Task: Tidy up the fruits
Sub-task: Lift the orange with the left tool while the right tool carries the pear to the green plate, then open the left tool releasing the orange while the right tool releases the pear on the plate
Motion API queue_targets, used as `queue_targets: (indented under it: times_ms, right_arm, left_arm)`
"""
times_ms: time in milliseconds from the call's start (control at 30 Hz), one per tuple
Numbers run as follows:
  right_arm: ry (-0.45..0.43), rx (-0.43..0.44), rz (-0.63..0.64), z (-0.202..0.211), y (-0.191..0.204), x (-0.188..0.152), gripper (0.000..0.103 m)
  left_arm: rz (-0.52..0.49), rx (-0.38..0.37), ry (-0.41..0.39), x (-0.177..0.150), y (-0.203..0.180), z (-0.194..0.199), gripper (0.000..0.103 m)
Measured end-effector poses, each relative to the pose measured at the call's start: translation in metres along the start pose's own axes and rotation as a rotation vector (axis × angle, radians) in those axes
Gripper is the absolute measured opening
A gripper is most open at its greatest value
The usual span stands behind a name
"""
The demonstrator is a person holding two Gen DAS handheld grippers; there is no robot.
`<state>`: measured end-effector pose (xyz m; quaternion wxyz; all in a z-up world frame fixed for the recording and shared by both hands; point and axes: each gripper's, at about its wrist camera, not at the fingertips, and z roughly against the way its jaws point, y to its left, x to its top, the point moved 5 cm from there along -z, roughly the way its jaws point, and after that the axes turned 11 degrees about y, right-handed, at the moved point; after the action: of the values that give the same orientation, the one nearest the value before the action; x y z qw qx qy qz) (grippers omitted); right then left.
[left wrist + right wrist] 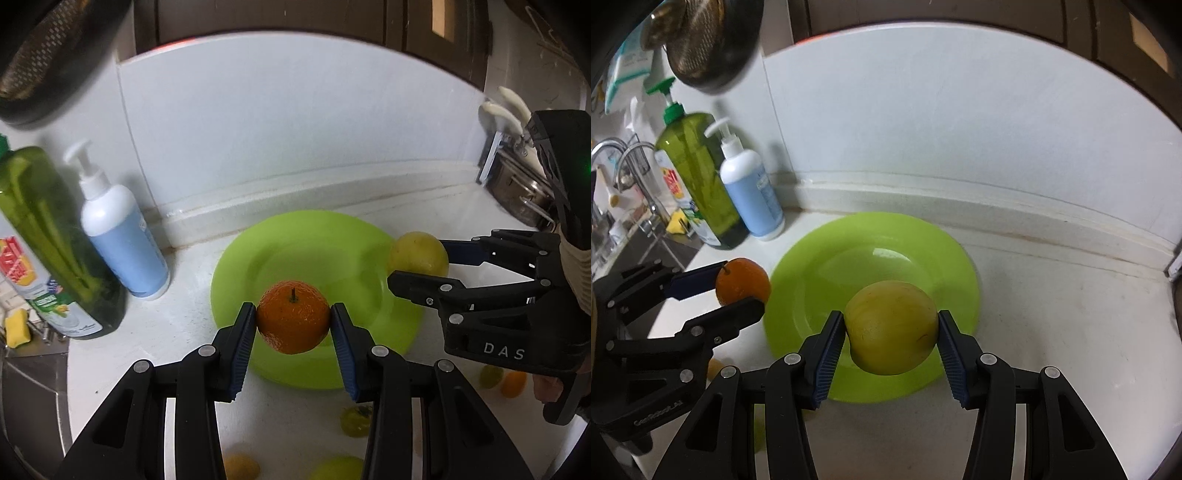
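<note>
The left tongs grip an orange and the right tongs grip a yellow-green fruit, both above the green plate.

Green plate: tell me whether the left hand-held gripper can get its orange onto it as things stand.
Probably yes. The left hand-held gripper holds the orange over the green plate's near edge; the plate is bare, nothing blocks it.

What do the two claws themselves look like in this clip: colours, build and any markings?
Both claws are black plastic linkage frames with silver pivot pins and blue ribbed pads. The left claw shows white lettering along its body in the right wrist view. The right claw carries white "DAS" letters, a green light and beige wrapping behind it.
</note>
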<state>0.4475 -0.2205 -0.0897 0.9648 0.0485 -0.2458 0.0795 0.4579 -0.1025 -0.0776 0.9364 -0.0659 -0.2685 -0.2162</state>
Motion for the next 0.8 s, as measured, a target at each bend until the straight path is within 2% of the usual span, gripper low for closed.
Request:
queue_targets:
  times_ms: [533, 800]
  right_arm:
    - [0.153, 0.0, 0.006, -0.064, -0.012, 0.009, 0.051]
    - [0.168, 0.0, 0.008, -0.066, -0.011, 0.01, 0.051]
  left_arm:
    - [-0.021, -0.02, 0.143, 0.011, 0.009, -0.065, 0.041]
    - [-0.032, -0.018, 0.165, 0.009, 0.008, -0.078, 0.041]
